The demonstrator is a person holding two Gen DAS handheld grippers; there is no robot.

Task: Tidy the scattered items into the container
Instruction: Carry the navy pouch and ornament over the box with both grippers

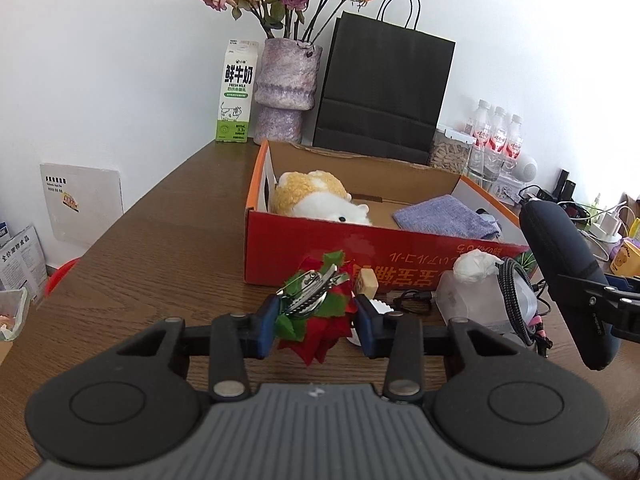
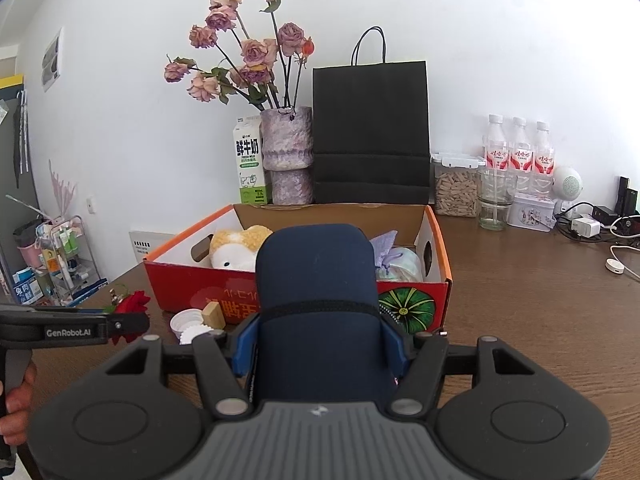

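Both grippers gripping items before the red cardboard box (image 1: 320, 248).
Left gripper (image 1: 316, 322) is clamping a red fabric rose clip (image 1: 316, 308); right gripper (image 2: 318, 338) is squeezing a navy zip pouch (image 2: 316, 280); box is holding a plush hamster (image 1: 316, 196) and a purple cloth (image 1: 444, 216).

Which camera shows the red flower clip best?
The left wrist view. There the red flower clip sits close up between the left gripper fingers, with its metal clasp and green leaves clear. The right wrist view shows it only small at the far left, partly behind the left gripper.

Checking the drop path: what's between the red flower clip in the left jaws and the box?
Left wrist view: a small wooden block stands between flower clip and red box.
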